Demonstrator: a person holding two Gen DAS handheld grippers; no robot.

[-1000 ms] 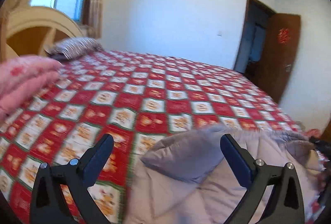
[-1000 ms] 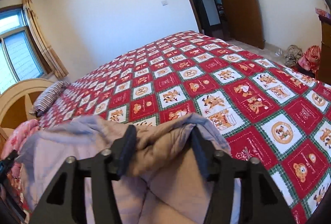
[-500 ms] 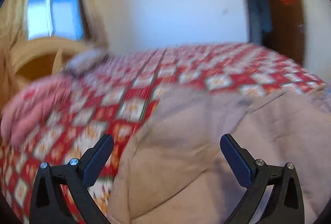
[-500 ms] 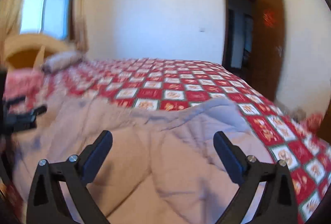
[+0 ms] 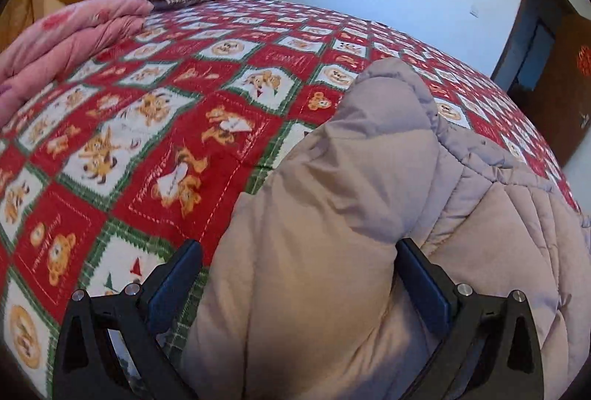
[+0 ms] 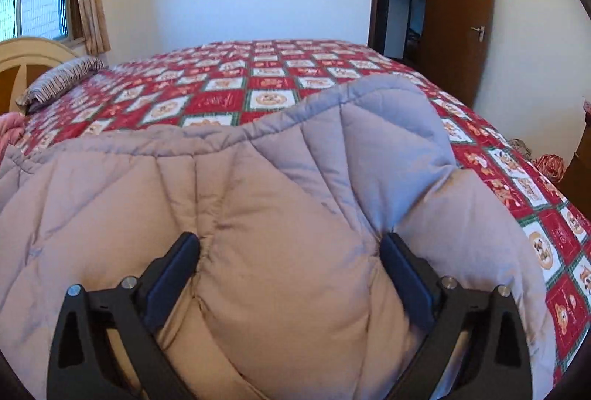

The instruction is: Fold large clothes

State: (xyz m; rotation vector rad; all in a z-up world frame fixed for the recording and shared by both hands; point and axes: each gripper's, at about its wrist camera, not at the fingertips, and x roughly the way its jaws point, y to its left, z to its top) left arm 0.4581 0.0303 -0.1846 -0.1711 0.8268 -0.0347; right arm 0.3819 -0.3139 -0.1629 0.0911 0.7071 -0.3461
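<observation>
Your right tongs (image 6: 290,263) have just been opening and now stand wide, with a fat puff of the grey coat (image 6: 258,215) bulging up between the two black fingers (image 6: 173,274); the fingers sit at its sides and do not squeeze it. Your left tongs (image 5: 295,270) stand wide too, over the coat's left edge (image 5: 332,233), with puffy cloth between the fingers and nothing pinched. The coat lies spread on the near part of the bed, on the red cover (image 5: 166,141) with little bears. A pink blanket (image 5: 66,34) is folded at the far left. A striped pillow (image 6: 62,80) rests by the bed's head. A brown door (image 6: 458,19) stands open.
</observation>
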